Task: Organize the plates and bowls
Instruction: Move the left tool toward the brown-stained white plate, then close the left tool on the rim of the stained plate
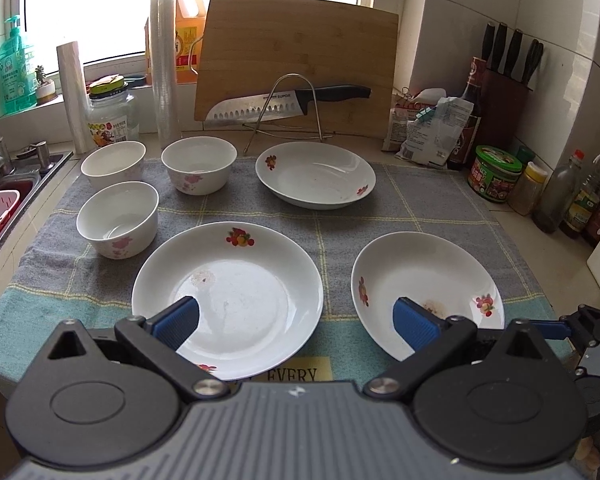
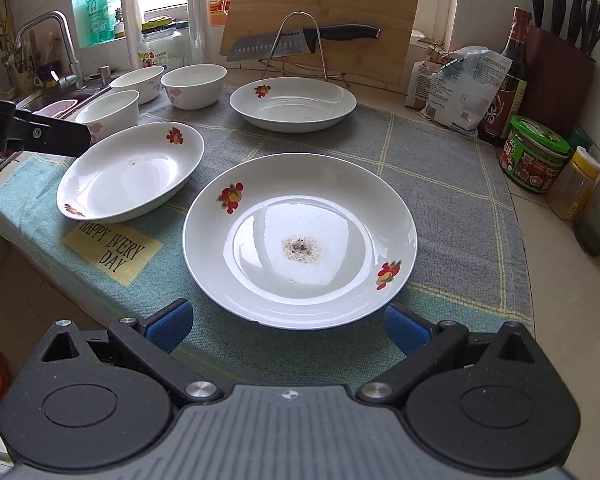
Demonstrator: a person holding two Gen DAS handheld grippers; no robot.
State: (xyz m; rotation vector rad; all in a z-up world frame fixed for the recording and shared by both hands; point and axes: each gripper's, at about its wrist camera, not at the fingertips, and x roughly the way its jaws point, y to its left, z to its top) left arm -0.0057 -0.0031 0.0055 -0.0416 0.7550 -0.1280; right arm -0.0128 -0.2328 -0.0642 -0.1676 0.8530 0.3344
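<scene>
Both tongs hang spread apart, gripping nothing — the left tongs (image 1: 296, 320) low in the frame between two fruit-print plates (image 1: 228, 296), the right tongs (image 2: 286, 326) flanking the stained plate (image 2: 300, 240). Three floral bowls (image 1: 118, 224) cluster upper left on the checked towel (image 1: 420, 208) covering the desk.

My left gripper (image 1: 296, 322): grey ribbed housing in the middle, small white mark on its top edge. A black round hub on each side, each with a recessed disc. Black linkage arms run from silver pivot screws near the housing out to the fingers (image 1: 178, 320), which end in blue ribbed pads. Triangular cut-outs in the outer black brackets, small silver screws above them.

My right gripper (image 2: 288, 326): same build, with grey ribbed housing, white mark, black hubs, silver pivots and blue ribbed fingers (image 2: 168, 326). Black surfaces look dust-speckled.
</scene>
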